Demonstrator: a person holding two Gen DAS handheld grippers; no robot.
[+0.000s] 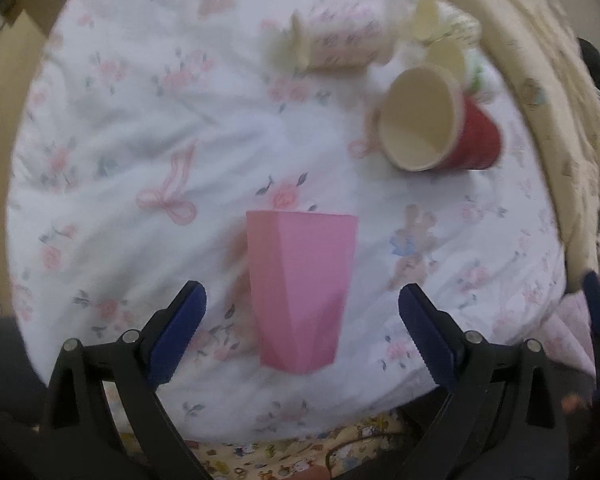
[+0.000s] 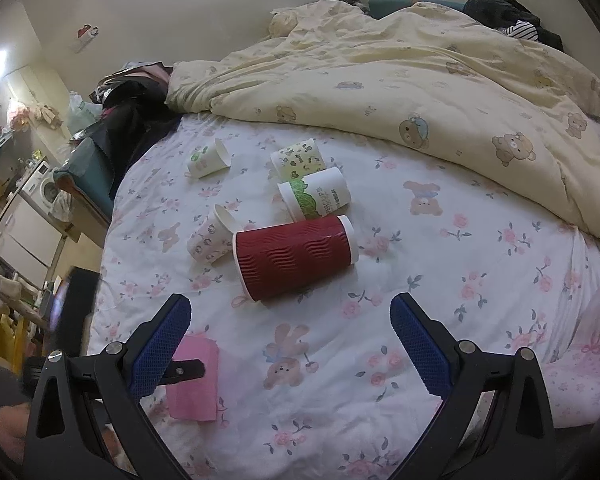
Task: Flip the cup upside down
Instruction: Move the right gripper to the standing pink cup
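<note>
A pink faceted cup (image 1: 302, 292) stands on the floral bed sheet (image 1: 140, 128), its wider end farther from me; I cannot tell which end is its mouth. My left gripper (image 1: 302, 320) is open, its blue pads on either side of the cup's near end, not touching it. The cup also shows in the right wrist view (image 2: 194, 378) at lower left, partly behind the left finger. My right gripper (image 2: 290, 326) is open and empty above the sheet, just short of a red ribbed cup (image 2: 294, 258) lying on its side.
Several paper cups lie on their sides beyond: a red one with a cream inside (image 1: 432, 118), a floral one (image 1: 340, 42), green-printed ones (image 2: 314, 194). A bunched yellow bear-print duvet (image 2: 420, 80) fills the far right. The bed edge drops off at left (image 2: 100, 264).
</note>
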